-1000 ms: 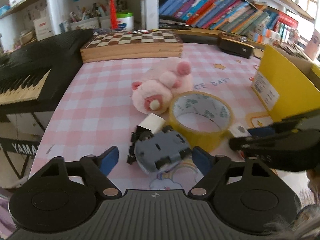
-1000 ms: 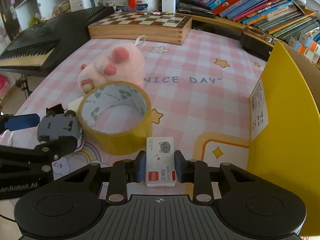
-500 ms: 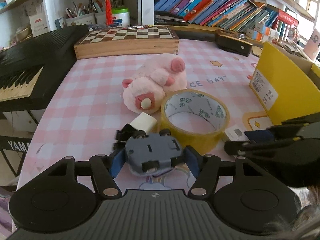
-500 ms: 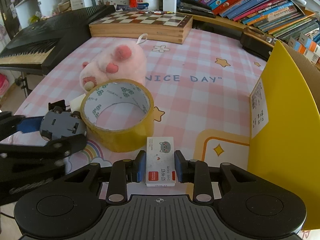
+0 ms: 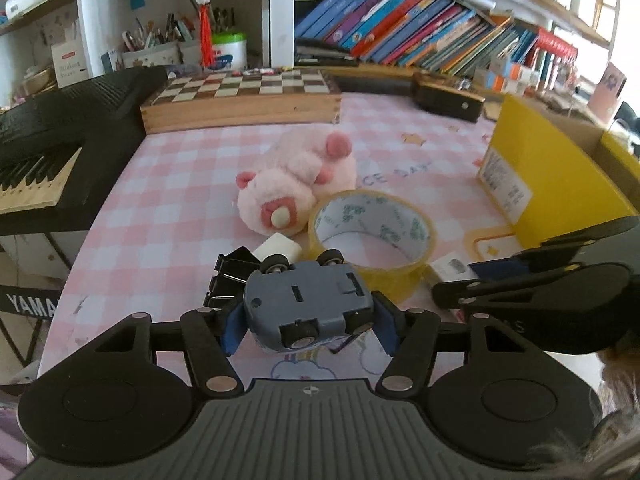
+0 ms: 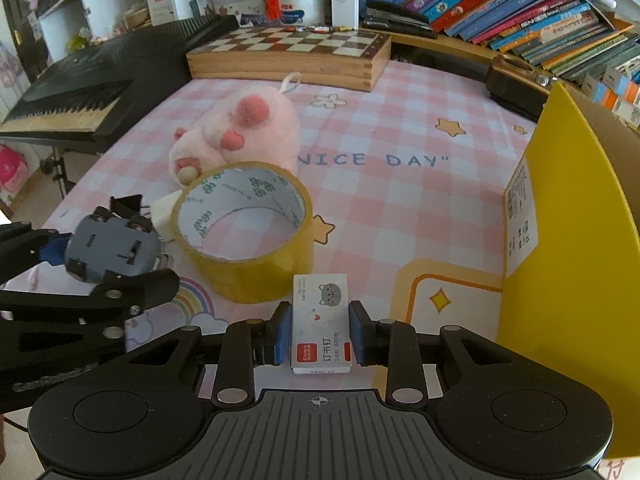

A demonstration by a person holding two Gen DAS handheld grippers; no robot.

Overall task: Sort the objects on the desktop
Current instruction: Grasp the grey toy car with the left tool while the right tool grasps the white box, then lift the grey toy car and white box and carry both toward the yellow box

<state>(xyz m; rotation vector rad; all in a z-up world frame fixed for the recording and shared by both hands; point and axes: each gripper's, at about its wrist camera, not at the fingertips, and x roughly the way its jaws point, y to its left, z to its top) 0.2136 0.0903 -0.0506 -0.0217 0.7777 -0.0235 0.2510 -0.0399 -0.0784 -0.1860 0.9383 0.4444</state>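
Note:
My left gripper [image 5: 306, 322] is shut on an upturned grey toy car [image 5: 306, 304], wheels up, held just above the pink checked cloth; it also shows in the right wrist view [image 6: 112, 250]. My right gripper [image 6: 320, 332] is shut on a small white staple box [image 6: 321, 322], which shows at the right of the left wrist view [image 5: 450, 266]. A yellow tape roll [image 6: 244, 232] stands between the two grippers. A pink plush toy [image 6: 236, 136] lies behind the roll. A white eraser [image 5: 278, 248] and black binder clips [image 5: 228, 280] lie by the car.
A yellow cardboard box [image 6: 572, 240] stands open at the right. A wooden chess box [image 6: 288, 56] lies at the back, a black keyboard [image 6: 92, 80] at the left, a dark case [image 6: 516, 88] at the back right, and shelves of books [image 6: 500, 4] behind.
My left gripper moved forward around the toy car and closed on it, lifting it slightly. My right gripper has stayed shut on the staple box.

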